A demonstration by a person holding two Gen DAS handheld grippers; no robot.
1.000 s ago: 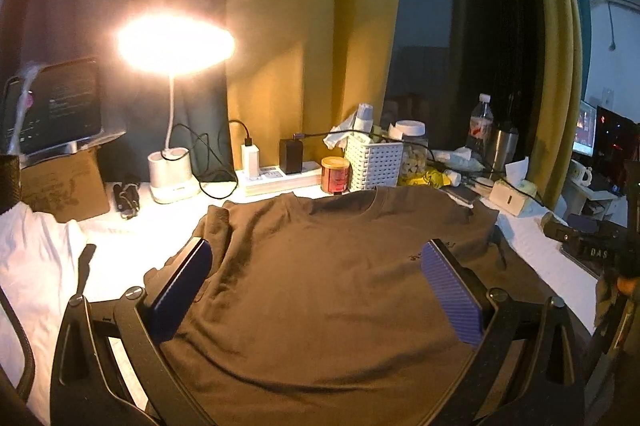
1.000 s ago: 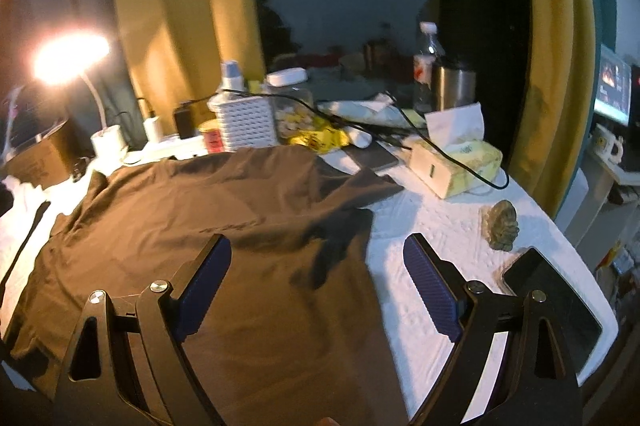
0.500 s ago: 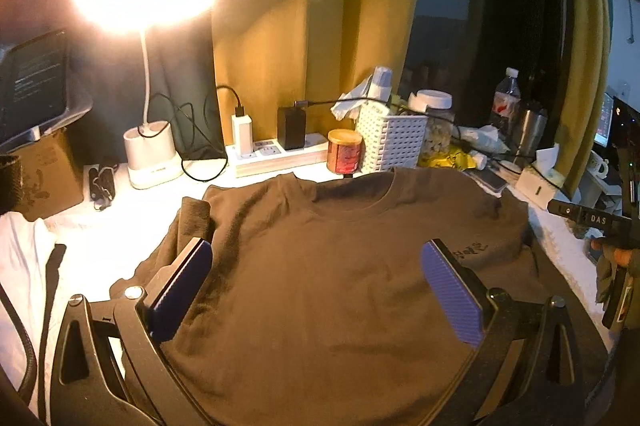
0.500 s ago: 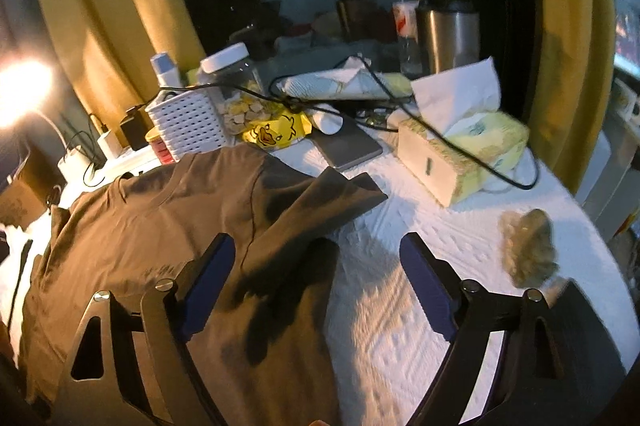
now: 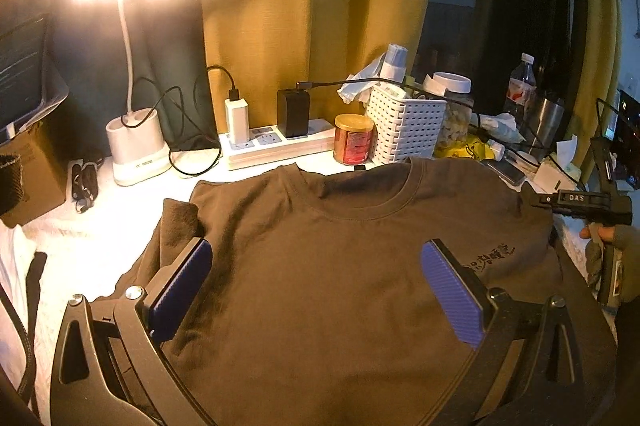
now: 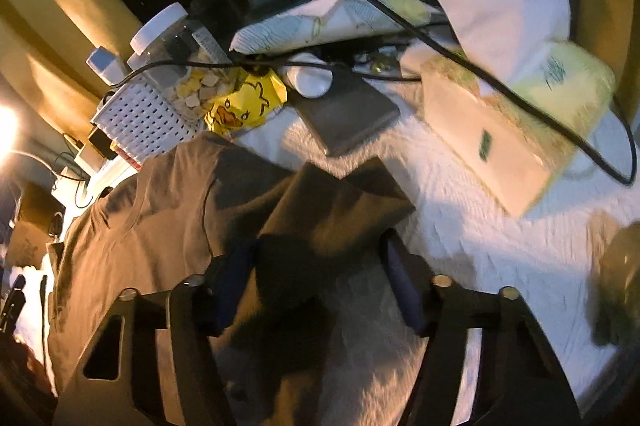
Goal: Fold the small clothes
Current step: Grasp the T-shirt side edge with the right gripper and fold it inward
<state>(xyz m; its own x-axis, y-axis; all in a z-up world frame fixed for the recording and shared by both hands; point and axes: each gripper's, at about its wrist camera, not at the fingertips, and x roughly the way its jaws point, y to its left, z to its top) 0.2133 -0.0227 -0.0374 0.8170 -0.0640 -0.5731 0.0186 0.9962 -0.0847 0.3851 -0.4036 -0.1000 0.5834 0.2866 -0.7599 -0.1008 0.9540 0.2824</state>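
— Right gripper first: how do its jaws stand?
— Partly drawn in; they have just been closing, and the brown T-shirt's sleeve lies between them. The blur hides whether the pads press the cloth.
— And the left gripper?
— Wide apart above the shirt's chest, nothing between its pads.
— Where is the shirt?
— Spread flat on the white tablecloth, collar towards the power strip and white basket. The sleeve points towards the tissue box.
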